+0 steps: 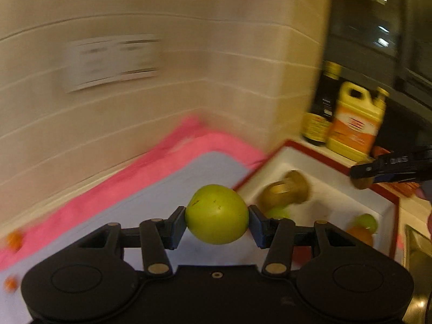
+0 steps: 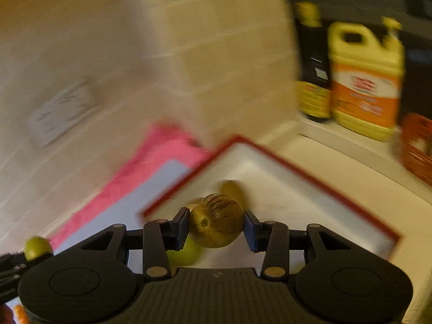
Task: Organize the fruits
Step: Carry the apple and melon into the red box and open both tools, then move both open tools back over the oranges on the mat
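The left gripper (image 1: pixel 216 222) held one smooth round green fruit (image 1: pixel 216 214) clamped between its two pads, above the lavender board (image 1: pixel 172 186) on the pink cloth (image 1: pixel 151 167); the right gripper (image 2: pixel 216 226) clasped one brown-striped olive fruit (image 2: pixel 216 220) above the corner of the white, red-rimmed square tray (image 2: pixel 310 189). In the left view that tray held about five blurred fruits: two brownish, two green, one orange. Two small orange fruits (image 1: pixel 14 239) lay at the board's left edge. Behind the tray stood one yellow jug with an orange label (image 2: pixel 365 81) and one dark bottle (image 2: pixel 314 64); their print was too blurred to read. An orange basket (image 2: pixel 417 145) sat at the right edge, and much of the tray floor was bare
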Demonstrator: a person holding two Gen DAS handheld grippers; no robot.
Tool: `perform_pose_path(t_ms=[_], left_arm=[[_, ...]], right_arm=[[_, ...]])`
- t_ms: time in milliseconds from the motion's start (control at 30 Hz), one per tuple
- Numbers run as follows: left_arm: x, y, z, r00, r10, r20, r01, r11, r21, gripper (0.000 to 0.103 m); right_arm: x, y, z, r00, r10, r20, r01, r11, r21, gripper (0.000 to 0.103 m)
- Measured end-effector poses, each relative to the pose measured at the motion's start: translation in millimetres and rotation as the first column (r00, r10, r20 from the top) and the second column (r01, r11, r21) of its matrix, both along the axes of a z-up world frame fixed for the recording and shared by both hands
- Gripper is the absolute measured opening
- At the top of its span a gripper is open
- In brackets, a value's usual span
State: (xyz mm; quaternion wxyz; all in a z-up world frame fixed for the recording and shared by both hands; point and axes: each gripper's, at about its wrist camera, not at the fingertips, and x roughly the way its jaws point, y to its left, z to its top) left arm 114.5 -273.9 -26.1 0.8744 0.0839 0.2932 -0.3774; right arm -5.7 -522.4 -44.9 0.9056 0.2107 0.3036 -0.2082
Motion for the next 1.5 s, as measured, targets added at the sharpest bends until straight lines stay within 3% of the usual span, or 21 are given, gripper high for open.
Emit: perform_pose_path(t_ms=[267,433,600,767,967,1067,1200,1400,1500], left_arm=[[3,-111,-31,0.965,-0.247,-0.089,0.252,0.967,0.047,0.059],[-1,-151,-57,0.902,-0.399,-0.164,0.417,0.904,0.094,0.059],[-3,-178,-85,0.895,-0.400,-0.196,0.434,0.882,0.184,0.059],[-5,-188,-97,0.884,-0.405,-0.235,0.454,0.862,0.224,0.059],[-6,-189,-99,0.888,-0.401,-0.223,0.449,0.861,0.239,0.060],[-6,-187,-97,0.890,-0.395,-0.229,0.444,0.866,0.230,0.072],[-8,-178,-85,0.896,-0.391,-0.210,0.432,0.876,0.215,0.073],[-15,-151,-58,0.912,-0.375,-0.166,0.402,0.897,0.183,0.073],[-19,-127,-40,0.923,-0.363,-0.131,0.380,0.913,0.150,0.077]], right_arm=[[6,-55,-51,0.990,-0.079,-0.118,0.092,0.991,0.101,0.044],[8,-71,-69,0.980,-0.129,-0.149,0.151,0.978,0.144,0.044],[10,-76,-77,0.974,-0.157,-0.163,0.180,0.974,0.138,0.044],[10,-77,-80,0.973,-0.165,-0.160,0.189,0.971,0.147,0.044],[10,-76,-79,0.973,-0.165,-0.162,0.188,0.972,0.139,0.045],[9,-77,-79,0.973,-0.166,-0.159,0.190,0.970,0.149,0.046],[3,-75,-75,0.975,-0.170,-0.143,0.195,0.964,0.180,0.047],[-13,-59,-45,0.980,-0.182,-0.085,0.194,0.966,0.172,0.049],[-20,-52,-29,0.982,-0.184,-0.049,0.190,0.966,0.174,0.057]])
